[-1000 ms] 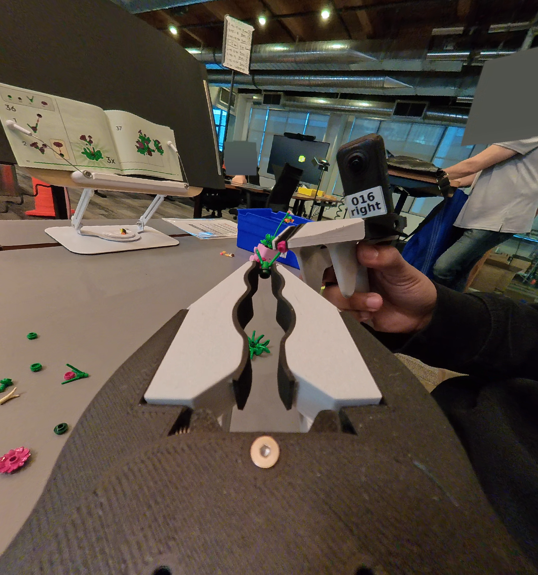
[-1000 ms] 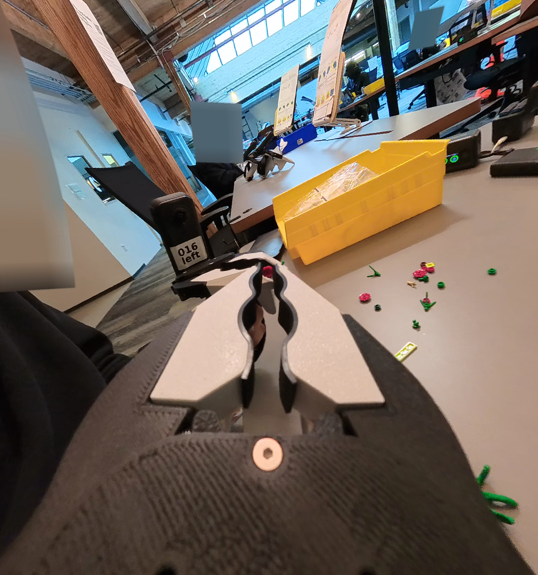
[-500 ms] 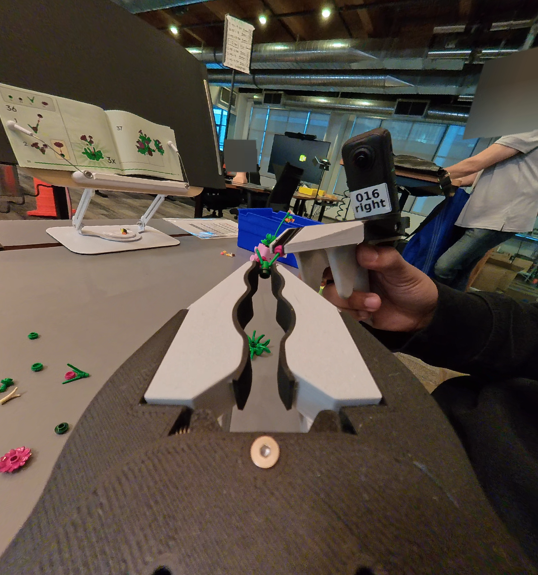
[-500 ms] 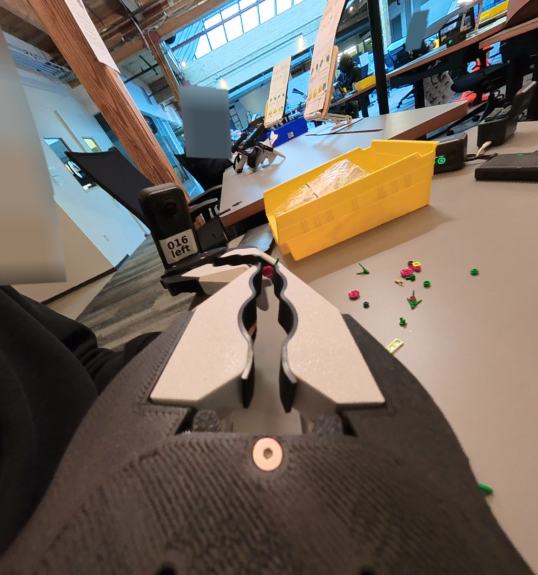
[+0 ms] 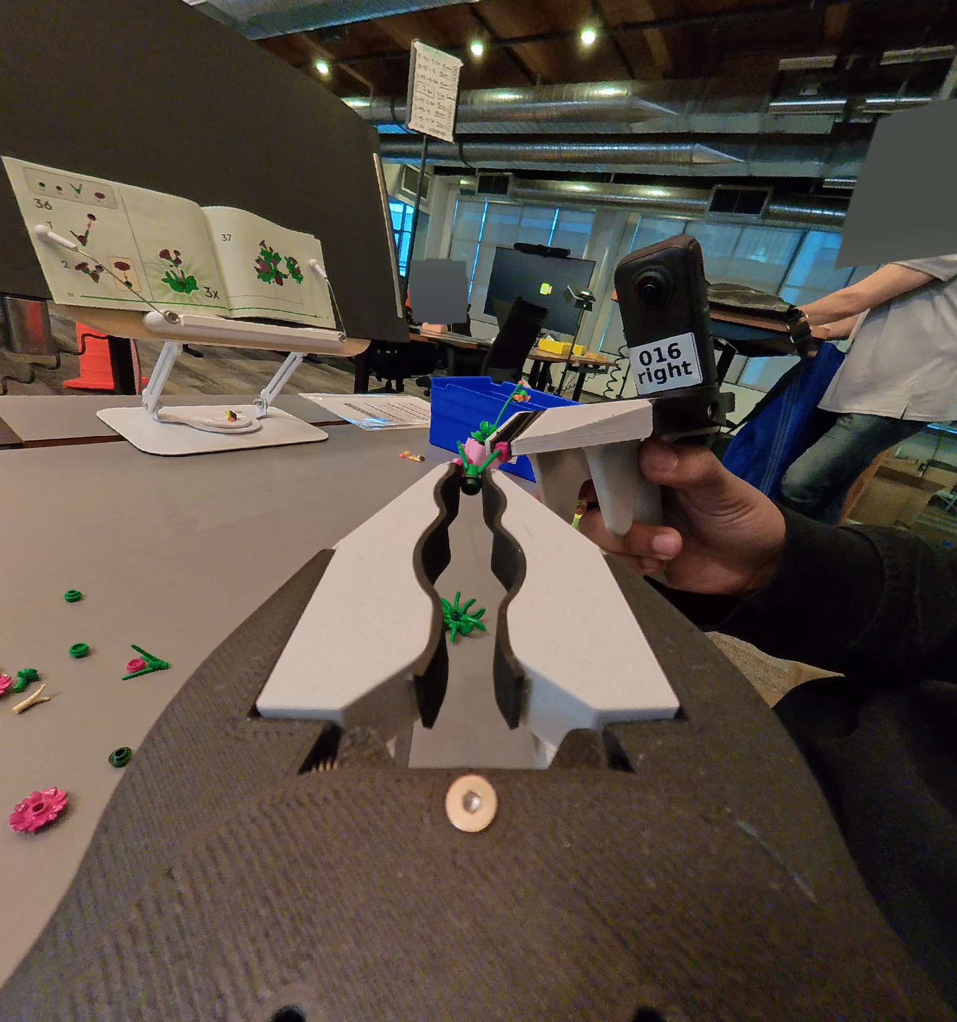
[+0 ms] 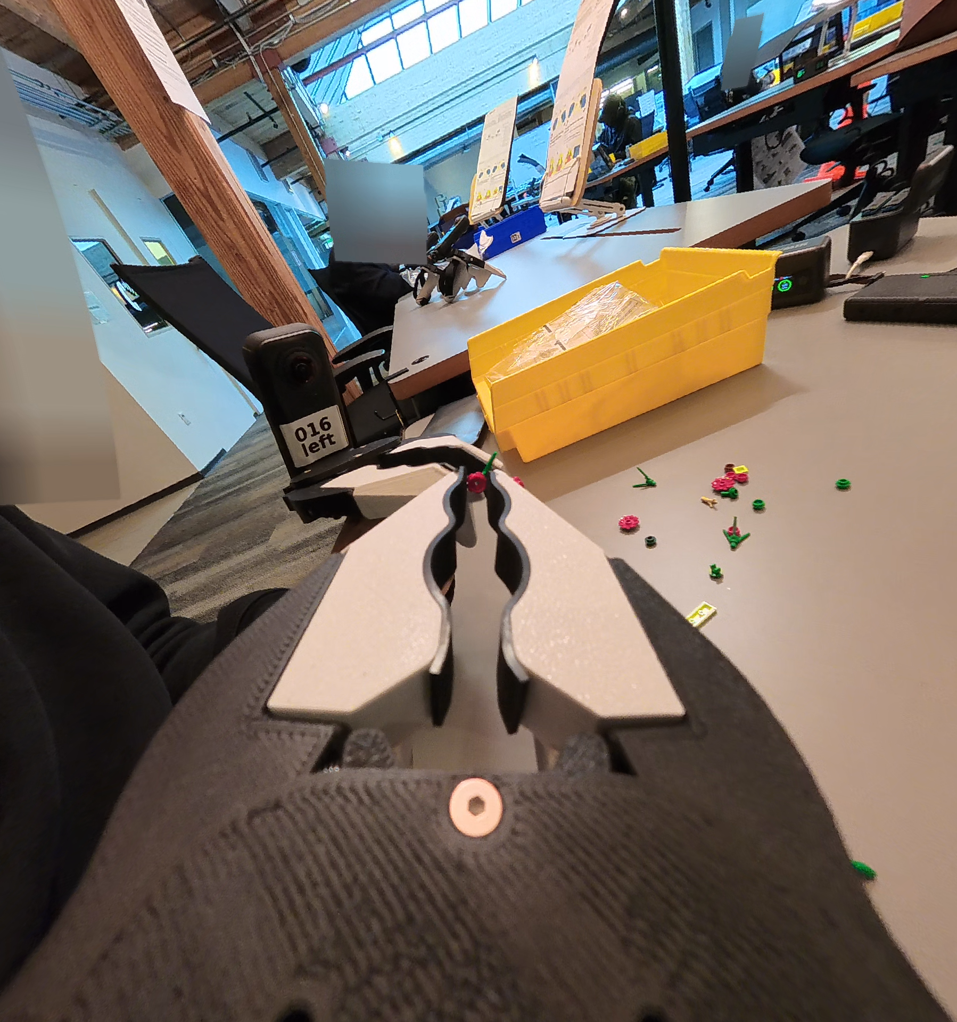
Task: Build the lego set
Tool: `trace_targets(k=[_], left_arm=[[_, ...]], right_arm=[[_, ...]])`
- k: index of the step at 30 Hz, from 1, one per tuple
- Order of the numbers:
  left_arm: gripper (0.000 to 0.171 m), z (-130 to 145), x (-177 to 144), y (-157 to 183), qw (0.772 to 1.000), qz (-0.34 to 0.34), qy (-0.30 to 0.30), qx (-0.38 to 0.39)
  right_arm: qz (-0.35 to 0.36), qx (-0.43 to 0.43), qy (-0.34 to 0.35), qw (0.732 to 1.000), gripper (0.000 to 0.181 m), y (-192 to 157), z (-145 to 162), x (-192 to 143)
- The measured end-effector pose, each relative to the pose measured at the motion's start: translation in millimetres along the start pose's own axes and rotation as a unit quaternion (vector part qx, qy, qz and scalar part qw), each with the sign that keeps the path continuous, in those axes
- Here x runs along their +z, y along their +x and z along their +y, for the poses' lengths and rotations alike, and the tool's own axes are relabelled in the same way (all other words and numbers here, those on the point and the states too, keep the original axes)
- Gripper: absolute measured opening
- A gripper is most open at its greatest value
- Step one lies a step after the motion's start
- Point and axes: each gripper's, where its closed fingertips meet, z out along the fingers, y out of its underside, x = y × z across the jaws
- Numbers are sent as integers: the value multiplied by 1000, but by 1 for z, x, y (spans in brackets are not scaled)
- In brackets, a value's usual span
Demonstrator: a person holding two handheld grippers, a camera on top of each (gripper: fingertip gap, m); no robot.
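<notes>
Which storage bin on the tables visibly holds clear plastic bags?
The yellow bin, seen in the right wrist view: clear bags lie inside it. The blue bin behind the grippers in the left wrist view shows no contents from this angle.

I see a grey table [image 5: 200, 531]. On it lie loose pink flowers [image 5: 38, 808] and green studs [image 5: 78, 650]. A yellow bin [image 6: 631, 354] and a white book stand [image 5: 211, 426] rest there too.

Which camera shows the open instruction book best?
The left wrist view: the instruction book stands open on its white stand, both pages facing the camera. The right wrist view doesn't clearly show it, only similar stands on a farther table.
</notes>
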Motion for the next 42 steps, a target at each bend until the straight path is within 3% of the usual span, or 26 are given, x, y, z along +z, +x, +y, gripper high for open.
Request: trace_targets(k=[8,16,32,42], left_arm=[[5,-3,-3,-4,1000,-1,10,-15],[5,8,6,5,1000,12,-22,0],[5,1,1,0,1000,7,-1,-14],[5,3,1,-1,1000,-2,-8,-7]], right_arm=[[-2,4,0,1000,5,0,1,1],[-11,21,21,999,5,-1,-4,-2],[-19,33,24,999,5,0,-1,1],[9,-12,1,1000,5,3,2,1]])
